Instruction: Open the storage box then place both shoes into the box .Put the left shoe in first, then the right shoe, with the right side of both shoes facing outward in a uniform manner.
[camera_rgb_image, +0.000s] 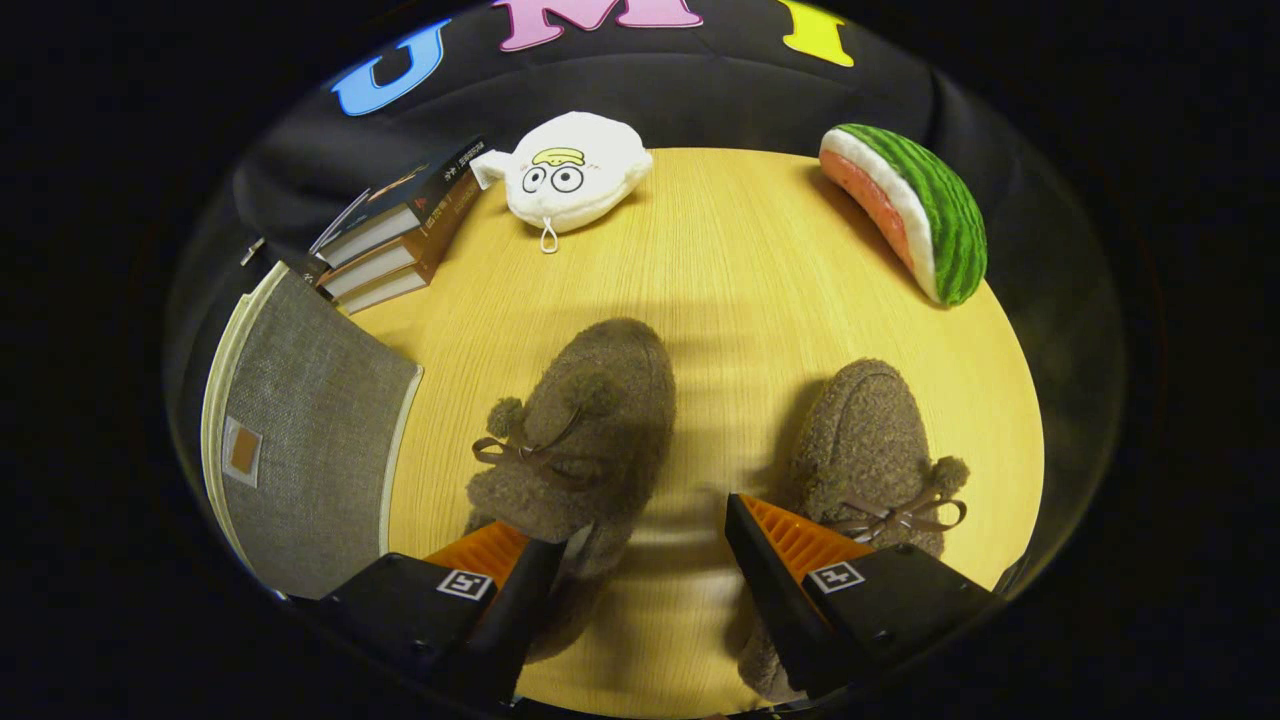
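Storage box (300, 440) of grey woven fabric, with a pale rim and a small brown tag on its face, stands at the edge of the round light-wood table (720, 280), off to the side of one finger and apart from it. Two fuzzy brown slippers with thin brown bows and pompoms lie on the table pointing away from the gripper (645, 580): one shoe (590, 420) sits just ahead of the finger nearer the box, its heel end running under that finger, and the other shoe (875, 440) sits ahead of the opposite finger, likewise partly covered by it. The fingers are spread wide with bare tabletop showing between them, and they grasp nothing. Beyond the box, a short stack of dark-covered books (400, 235) rests at the table's rim. Farther on, near the black cloth wall, a white round plush toy with cartoon eyes and a yellow mark (570, 170) lies beside the books, and a plush watermelon slice with green striped rind and red flesh (915, 210) lies well apart on the other side.
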